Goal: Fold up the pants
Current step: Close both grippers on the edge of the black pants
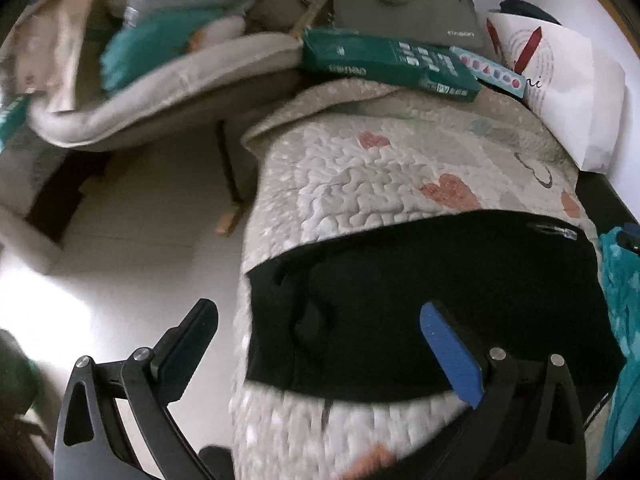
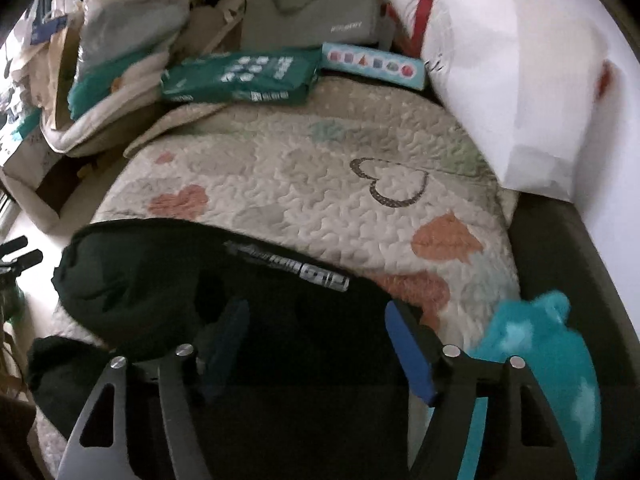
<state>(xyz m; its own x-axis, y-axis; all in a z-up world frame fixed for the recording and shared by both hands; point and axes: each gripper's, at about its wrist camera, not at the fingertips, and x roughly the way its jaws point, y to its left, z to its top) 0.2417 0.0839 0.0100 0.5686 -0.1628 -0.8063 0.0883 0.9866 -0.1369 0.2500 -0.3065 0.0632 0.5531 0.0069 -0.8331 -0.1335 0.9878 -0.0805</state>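
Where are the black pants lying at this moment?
The black pants lie on the near part of the heart-patterned quilt in both wrist views, with a teal cloth at their right.

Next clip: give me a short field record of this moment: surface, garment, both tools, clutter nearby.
surface: quilt with heart print
garment: black pants, bunched on the quilt's near part, white logo showing
left tool: open, nothing between its fingers, above the pants' left edge
right tool: open, over the pants, nothing gripped
far clutter: green pack, grey bag, white pillow
near right: teal cloth beside the pants
fold status: not neatly folded; blur hides detail
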